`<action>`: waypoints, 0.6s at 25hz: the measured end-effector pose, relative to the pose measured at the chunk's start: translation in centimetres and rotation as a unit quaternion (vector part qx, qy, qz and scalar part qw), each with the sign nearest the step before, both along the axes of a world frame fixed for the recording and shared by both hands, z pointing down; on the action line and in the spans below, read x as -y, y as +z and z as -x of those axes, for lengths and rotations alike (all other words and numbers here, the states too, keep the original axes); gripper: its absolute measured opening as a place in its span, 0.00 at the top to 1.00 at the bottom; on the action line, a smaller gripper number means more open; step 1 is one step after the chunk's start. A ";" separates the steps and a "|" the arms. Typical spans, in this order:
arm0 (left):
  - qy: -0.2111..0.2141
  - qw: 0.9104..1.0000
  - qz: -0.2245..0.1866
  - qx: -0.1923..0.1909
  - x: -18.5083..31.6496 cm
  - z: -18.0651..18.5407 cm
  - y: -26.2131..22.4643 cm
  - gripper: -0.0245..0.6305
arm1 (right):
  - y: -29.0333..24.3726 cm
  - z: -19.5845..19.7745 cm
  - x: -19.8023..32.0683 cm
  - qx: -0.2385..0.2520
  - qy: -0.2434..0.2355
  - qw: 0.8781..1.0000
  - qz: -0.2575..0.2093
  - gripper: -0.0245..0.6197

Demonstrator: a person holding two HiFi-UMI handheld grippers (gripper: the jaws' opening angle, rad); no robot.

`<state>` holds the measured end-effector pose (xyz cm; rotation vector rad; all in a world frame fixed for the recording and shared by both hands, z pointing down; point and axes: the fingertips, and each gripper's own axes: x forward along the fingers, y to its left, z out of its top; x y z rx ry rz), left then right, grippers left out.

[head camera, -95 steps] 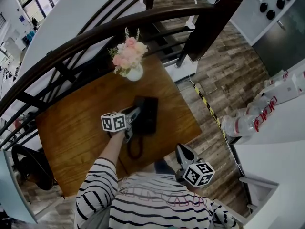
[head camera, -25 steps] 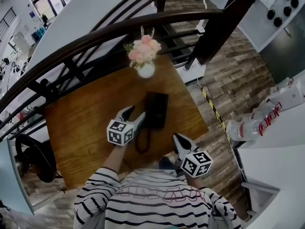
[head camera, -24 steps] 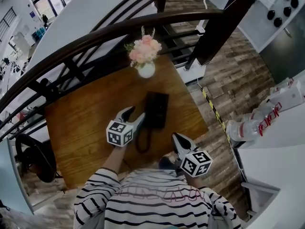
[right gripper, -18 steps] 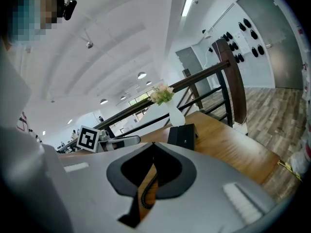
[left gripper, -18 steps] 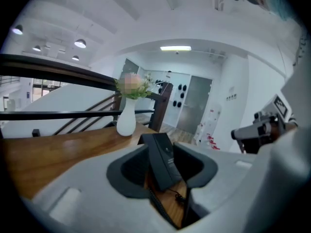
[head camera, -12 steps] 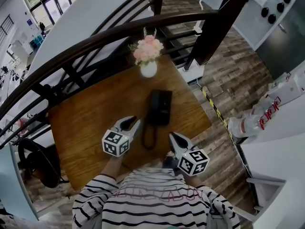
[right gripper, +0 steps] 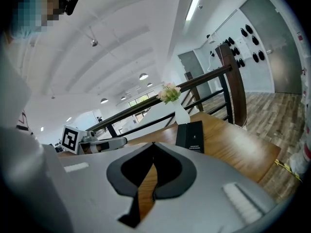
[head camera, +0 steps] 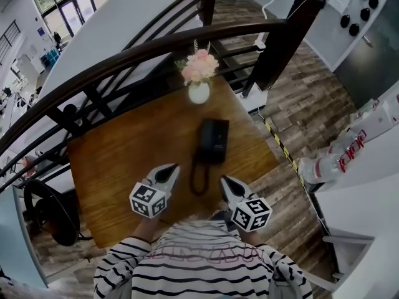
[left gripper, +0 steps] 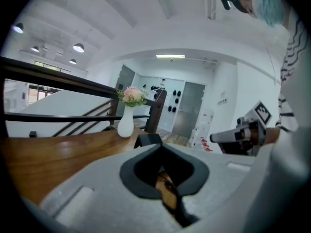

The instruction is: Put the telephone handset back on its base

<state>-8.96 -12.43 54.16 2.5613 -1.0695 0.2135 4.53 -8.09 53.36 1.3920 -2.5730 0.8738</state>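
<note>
The black telephone (head camera: 213, 140) lies on the wooden table (head camera: 118, 161), its handset resting along the base and its cord (head camera: 198, 176) looping toward me. My left gripper (head camera: 172, 167) hovers near the table's front, left of the cord and apart from the phone; its jaws are shut on nothing. My right gripper (head camera: 224, 180) sits right of the cord, also shut and empty. In the left gripper view the telephone (left gripper: 148, 140) shows just beyond the closed tips (left gripper: 161, 145). The right gripper view has the telephone (right gripper: 190, 136) ahead, right of its tips (right gripper: 153, 144).
A white vase of pink flowers (head camera: 199, 92) stands at the table's far edge, behind the phone. A dark curved railing (head camera: 124, 48) runs behind the table. Plastic bottles (head camera: 330, 161) stand on a white counter at right. A dark round object (head camera: 47, 213) sits at the table's left.
My left gripper has drawn back from the telephone toward me and its jaws have gone from open to shut. The handset stays on the base. The right gripper barely moved.
</note>
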 end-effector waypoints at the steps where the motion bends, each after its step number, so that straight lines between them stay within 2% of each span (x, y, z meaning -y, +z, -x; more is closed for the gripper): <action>1: -0.003 1.000 -0.001 -0.002 -0.5 0.0 -0.2 0.96 | -0.1 -0.1 -0.1 -0.001 -0.003 1.000 0.000 0.96; 9: -0.041 0.999 0.007 -0.005 -5.1 -0.3 -1.0 0.96 | -0.7 -0.3 -1.7 -0.026 -0.056 0.998 -0.009 0.96; 15: -0.075 0.997 0.003 -0.013 -7.4 -0.9 -1.4 0.96 | -0.3 -1.3 -2.7 -0.037 -0.076 0.996 -0.015 0.96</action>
